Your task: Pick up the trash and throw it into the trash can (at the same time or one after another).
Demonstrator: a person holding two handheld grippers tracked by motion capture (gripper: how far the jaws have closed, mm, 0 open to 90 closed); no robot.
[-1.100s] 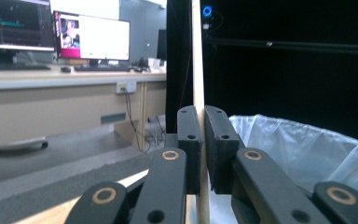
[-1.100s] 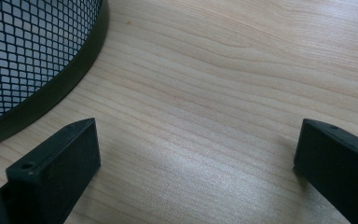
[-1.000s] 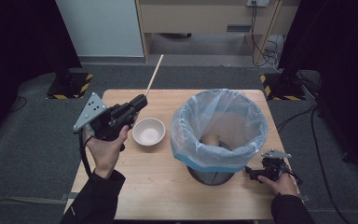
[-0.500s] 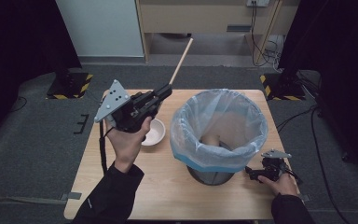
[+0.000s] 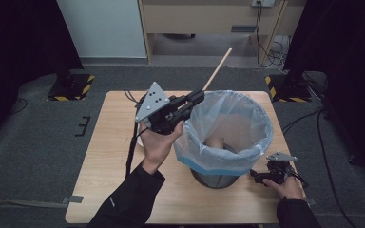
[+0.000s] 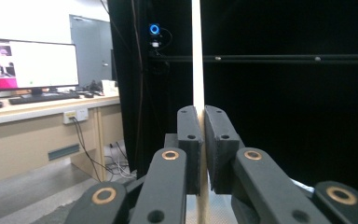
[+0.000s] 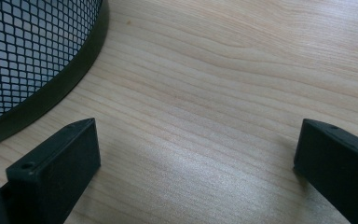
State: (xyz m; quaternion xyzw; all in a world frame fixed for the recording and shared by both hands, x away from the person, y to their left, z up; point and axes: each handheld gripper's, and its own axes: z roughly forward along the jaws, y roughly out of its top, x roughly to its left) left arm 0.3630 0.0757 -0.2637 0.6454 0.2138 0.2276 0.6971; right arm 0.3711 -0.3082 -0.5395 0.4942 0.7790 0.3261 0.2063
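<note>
One table, light wood, carrying one wire-mesh bin lined with a pale blue plastic bag; the bin's black base rim and mesh show at far left in the right gripper view. One white bowl is mostly hidden behind the left hand. Two tools: left tool raised above the bin's left rim, jaws clamped nearly together on one thin, pale wooden stick that juts up and away to the far right; right tool lies low on the table at the bin's near right, jaws spread wide, holding nothing. Versus 0.5 s ago: left tool and stick have shifted right, over the bin's edge, now covering the bowl; right tool unchanged.
</note>
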